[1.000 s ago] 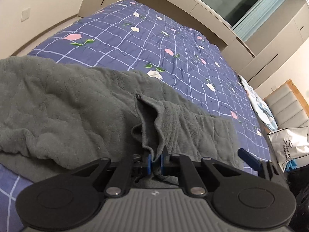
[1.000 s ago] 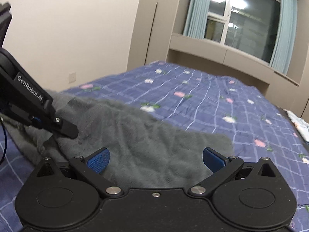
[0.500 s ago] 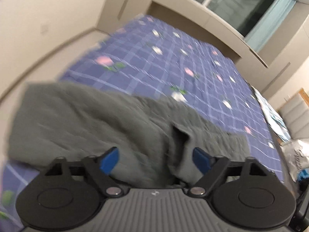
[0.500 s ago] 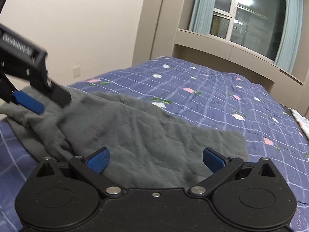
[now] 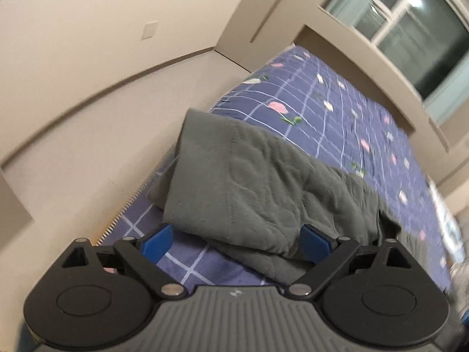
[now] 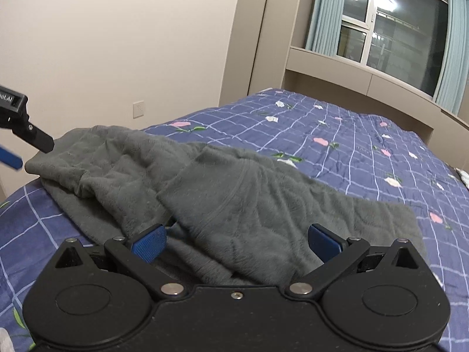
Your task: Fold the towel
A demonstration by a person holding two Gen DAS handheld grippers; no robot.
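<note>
Presently, from the left wrist camera: the left gripper stands with its blue pads spread wide apart, released, nothing between them. The grey towel lies rumpled on the bed, on a blue checked cover printed with pink and white flowers. The towel's near fold sits in the gap between the spread fingers, its edge just beside the right-hand pad — contact there cannot be confirmed. One end of the towel reaches the bed's edge by the cream wall, where a switch plate is fixed. A window with pale blue curtains occupies the upper right. This view is tilted and somewhat blurred.

From the right wrist camera: the right gripper is likewise released, its blue pads set far apart and holding nothing. The towel runs across the near part of the bed, bunched into several overlapping folds; one flap lies on top, its near edge lying between the spread fingers. The far right portion lies flatter on the cover. At the left margin part of the left gripper shows — a black finger and a blue pad, apart from each other, just beside the towel's far left end but not visibly gripping it. Behind stand the wall, a wall socket and the window with its curtains.
</note>
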